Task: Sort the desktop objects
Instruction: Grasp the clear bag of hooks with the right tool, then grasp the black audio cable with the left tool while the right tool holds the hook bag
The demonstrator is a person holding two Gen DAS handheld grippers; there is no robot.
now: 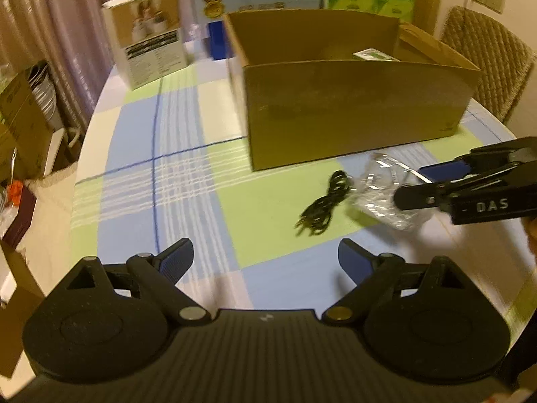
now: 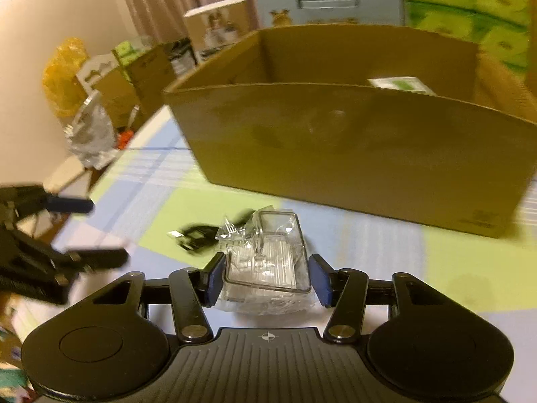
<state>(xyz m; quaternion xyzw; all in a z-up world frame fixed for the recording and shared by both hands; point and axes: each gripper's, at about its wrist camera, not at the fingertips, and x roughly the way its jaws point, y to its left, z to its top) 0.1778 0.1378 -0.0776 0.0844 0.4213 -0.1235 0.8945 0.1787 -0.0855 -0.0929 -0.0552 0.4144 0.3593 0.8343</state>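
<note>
Right now my right gripper (image 2: 266, 277) has its jaws drawn in around a clear plastic case (image 2: 268, 258) wrapped in crinkled film; the blue pads (image 2: 216, 277) sit against or just beside its two long sides, and I cannot tell for certain whether they are pressing yet. The case lies on the checked tablecloth (image 1: 188, 174), in the wrist view directly at twelve o'clock from the gripper body. A coiled black cable (image 1: 322, 205) lies just beside it, at about ten o'clock from the case in that view, touching or nearly touching the film.

My left gripper (image 1: 265, 262) hangs over the cloth with its jaws wide apart and nothing between them. The open cardboard box (image 1: 352, 114) stands at one o'clock from it, with a small green-and-white packet (image 1: 372, 55) already inside.

What worries me is the film. It is loose and slick, so the pads may bite the wrapper and not the hard shell, and the case could slide out as I lift. The case is also thin-walled; too hard a squeeze might bow it and pop it free. The cable could snag on the film and be dragged along. The box's near wall stands tall just beyond the case, so a low carry would clip the rim.
</note>
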